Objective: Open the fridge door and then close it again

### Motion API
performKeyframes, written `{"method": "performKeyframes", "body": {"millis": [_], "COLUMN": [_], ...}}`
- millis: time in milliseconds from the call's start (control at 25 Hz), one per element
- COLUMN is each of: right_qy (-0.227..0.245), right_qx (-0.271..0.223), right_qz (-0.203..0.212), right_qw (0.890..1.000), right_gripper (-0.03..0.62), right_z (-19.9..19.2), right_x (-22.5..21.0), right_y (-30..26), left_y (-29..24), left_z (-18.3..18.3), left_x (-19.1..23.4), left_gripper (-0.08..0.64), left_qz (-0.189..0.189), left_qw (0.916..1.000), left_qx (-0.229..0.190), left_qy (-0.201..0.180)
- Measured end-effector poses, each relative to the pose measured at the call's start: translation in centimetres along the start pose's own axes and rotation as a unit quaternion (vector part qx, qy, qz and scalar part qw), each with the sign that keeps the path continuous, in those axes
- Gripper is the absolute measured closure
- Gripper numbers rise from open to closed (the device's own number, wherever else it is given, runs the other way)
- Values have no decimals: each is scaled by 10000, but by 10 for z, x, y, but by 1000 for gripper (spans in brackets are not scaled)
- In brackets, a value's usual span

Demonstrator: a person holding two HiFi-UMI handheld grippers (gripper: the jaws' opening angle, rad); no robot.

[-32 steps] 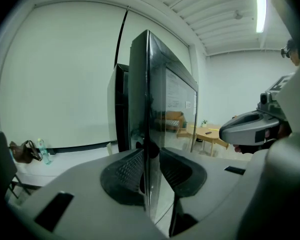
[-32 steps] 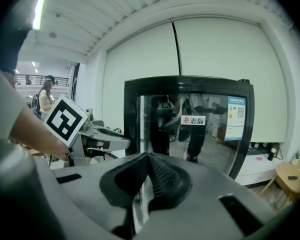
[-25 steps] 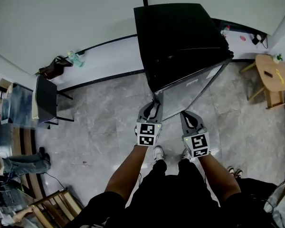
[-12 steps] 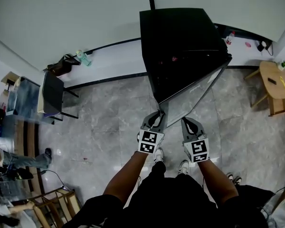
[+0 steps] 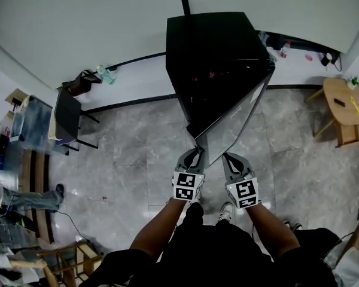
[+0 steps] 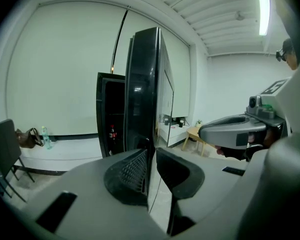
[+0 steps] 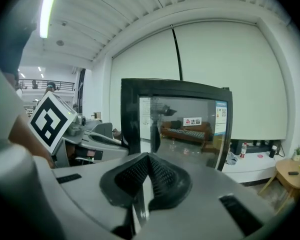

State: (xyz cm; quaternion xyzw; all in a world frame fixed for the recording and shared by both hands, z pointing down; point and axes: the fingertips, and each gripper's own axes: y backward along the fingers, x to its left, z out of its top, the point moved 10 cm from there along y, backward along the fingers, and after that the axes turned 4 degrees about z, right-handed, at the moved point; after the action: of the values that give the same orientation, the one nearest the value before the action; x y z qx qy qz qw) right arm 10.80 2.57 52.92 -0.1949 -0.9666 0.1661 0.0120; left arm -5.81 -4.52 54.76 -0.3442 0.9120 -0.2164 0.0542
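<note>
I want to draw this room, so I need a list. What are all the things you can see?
fridge: one, black, middle, by the back wall
fridge door: one, glass in a black frame, swung open towards the person
drink bottle: one, dark with red, inside the fridge
chair: one, black, left of the fridge
bag: one, dark brown, on the low ledge at left
clear bottle: one, greenish, beside the bag
round table: one, light wood, far right
floor: grey marbled tiles
left gripper: one, grey, jaws closing on the fridge door's edge
right gripper: one, grey, jaws together, empty, facing the door glass
arms: two, bare, bottom middle
</note>
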Motion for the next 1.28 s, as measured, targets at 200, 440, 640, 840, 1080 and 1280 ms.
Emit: {"method": "performKeyframes", "body": {"millis": [200, 440, 640, 840, 1080, 1280], "right_qy": [-38, -24, 9, -48, -232, -354], "right_qx": [-91, -74, -165, -230, -356, -425], "right_qz": [48, 25, -177, -276, -580, -519], "right_qw": [9999, 10000, 9997, 9993, 9974, 9971], "right_gripper": [575, 575, 576, 575, 575, 575], "right_z": [-4, -10, -18, -26, -30, -32], "right_x": [4, -6, -19, -25, -50, -54], "right_y": [13, 31, 60, 87, 112, 125], "left_y": [10, 23, 30, 33, 34, 50], "left_z": [-6, -11, -16, -21, -19, -25], "left_x": [-25, -61, -98, -125, -145, -138], "left_gripper": [488, 491, 494, 494, 504, 538], "left_qz": [-67, -249, -372, -528, -755, -245], "left_qw": [10000, 9995, 9992, 9984, 9971, 9995], "left_qx": [-14, -23, -39, -50, -2, 101], "left_qy": [-71, -188, -115, -175, -49, -160]}}
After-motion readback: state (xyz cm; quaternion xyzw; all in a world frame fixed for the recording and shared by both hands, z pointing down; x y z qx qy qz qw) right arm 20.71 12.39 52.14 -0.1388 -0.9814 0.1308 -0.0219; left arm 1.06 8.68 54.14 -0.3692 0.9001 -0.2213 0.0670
